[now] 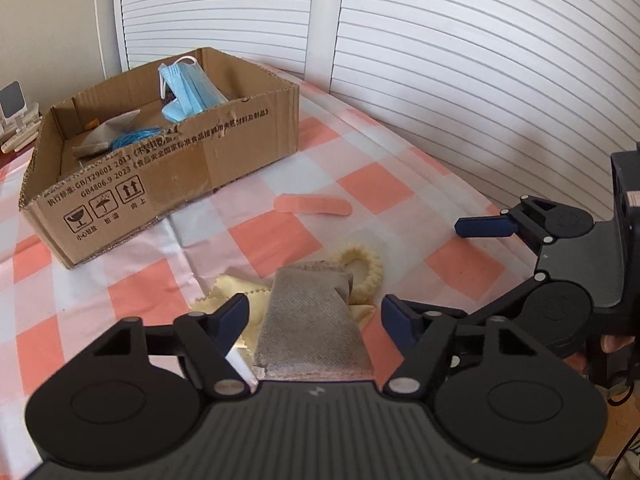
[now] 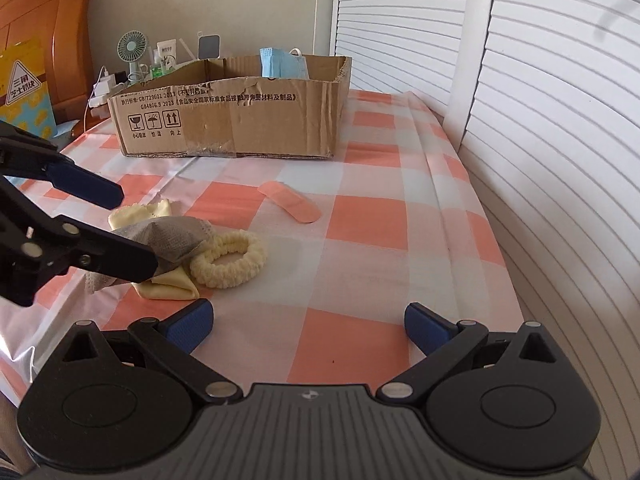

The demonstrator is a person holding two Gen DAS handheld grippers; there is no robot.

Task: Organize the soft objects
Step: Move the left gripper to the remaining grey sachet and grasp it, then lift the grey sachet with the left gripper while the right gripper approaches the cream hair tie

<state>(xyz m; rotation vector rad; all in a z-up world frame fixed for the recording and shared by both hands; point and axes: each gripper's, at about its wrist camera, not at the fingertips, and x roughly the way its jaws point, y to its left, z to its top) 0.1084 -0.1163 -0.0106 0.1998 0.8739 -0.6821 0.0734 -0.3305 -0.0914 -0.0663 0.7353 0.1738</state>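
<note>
Right gripper (image 2: 308, 326) open over tablecloth (image 2: 360, 280); scrunchie (image 2: 232, 260) ahead-left.

grey cloth (image 1: 316, 320): folded, atop yellow cloth (image 2: 168, 284)
scrunchie (image 2: 230, 258): cream, beside them
plaster (image 2: 290, 202): flat, apart
masks (image 1: 192, 88): in cardboard box (image 1: 224, 152)

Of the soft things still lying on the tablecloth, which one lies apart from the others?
The pink plaster. It lies alone on the tablecloth, nearer the box, while the grey cloth, yellow cloth and scrunchie lie together in one pile.
</note>
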